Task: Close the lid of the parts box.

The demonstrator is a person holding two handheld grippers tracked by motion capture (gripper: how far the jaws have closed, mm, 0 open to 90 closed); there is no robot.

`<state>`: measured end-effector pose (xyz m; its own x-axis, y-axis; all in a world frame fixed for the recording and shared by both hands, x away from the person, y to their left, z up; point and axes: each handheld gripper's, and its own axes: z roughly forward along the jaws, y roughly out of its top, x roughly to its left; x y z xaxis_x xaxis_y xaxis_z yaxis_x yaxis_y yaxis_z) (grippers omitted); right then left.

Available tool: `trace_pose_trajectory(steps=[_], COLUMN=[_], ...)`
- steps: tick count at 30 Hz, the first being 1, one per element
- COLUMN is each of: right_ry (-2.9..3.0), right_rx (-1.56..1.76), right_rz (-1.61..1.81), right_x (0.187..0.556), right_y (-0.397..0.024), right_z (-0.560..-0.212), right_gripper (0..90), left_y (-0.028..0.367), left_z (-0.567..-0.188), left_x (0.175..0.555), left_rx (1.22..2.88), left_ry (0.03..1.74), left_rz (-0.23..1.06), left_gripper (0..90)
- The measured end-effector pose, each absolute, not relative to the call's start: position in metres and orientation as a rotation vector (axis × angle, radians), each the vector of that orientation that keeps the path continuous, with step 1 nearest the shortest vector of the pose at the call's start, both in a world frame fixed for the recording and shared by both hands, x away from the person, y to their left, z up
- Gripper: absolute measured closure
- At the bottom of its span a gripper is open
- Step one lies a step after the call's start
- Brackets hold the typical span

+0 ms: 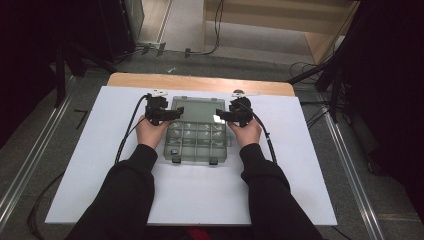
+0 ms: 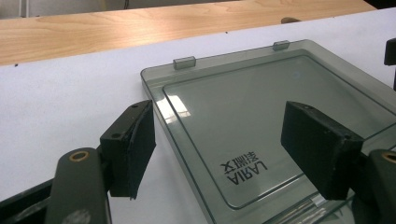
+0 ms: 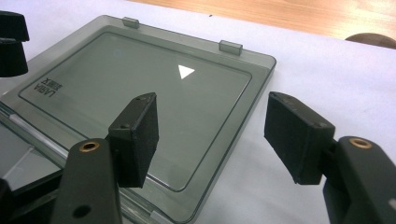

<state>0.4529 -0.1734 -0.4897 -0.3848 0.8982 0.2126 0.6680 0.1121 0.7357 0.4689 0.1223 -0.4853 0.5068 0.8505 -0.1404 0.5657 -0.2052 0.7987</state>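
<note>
Two grippers hover over a white-covered tabletop (image 1: pixel 90 175) where a clear compartment box (image 1: pixel 197 145) lies open, its lid (image 2: pixel 261 126) flat behind the tray. Left gripper (image 2: pixel 219 144) and right gripper (image 3: pixel 210 135) each straddle a lid side edge, jaws wide apart and empty; judging by that, closing is the step, and next each must pinch its edge and swing the lid forward.

A compartment box (image 1: pixel 197 142) lies on a sheet (image 1: pixel 100 165) that covers the counter (image 1: pixel 200 81). Its lid (image 1: pixel 196 109) lies flat behind it, between the two tongs. The left tongs (image 1: pixel 175 114) sit at the lid's left edge, one jaw outside on the sheet, the other over the lid. The right tongs (image 1: pixel 220 115) sit at the lid's right edge in the same way. Two clips (image 2: pixel 184 62) sit on the lid's far edge, beyond both tongs. A bare strip of counter lies behind the sheet.
</note>
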Motion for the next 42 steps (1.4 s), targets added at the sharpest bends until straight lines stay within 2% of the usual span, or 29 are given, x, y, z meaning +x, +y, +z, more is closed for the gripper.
trace_pose_trajectory(steps=[31, 42], right_ry=[2.14, 2.169], right_rx=[1.575, 1.54], right_rz=[1.131, 1.079], right_x=[0.457, 0.458], right_y=[-0.164, -0.16], right_z=[-0.505, -0.507], right_gripper=[34.1, 30.1], left_y=[0.118, 0.117], left_z=[-0.5, -0.506], left_x=[0.472, 0.474], left_rx=[1.936, 1.937], left_ry=[1.179, 1.184], left_rz=[0.421, 0.383], left_gripper=[26.5, 26.4])
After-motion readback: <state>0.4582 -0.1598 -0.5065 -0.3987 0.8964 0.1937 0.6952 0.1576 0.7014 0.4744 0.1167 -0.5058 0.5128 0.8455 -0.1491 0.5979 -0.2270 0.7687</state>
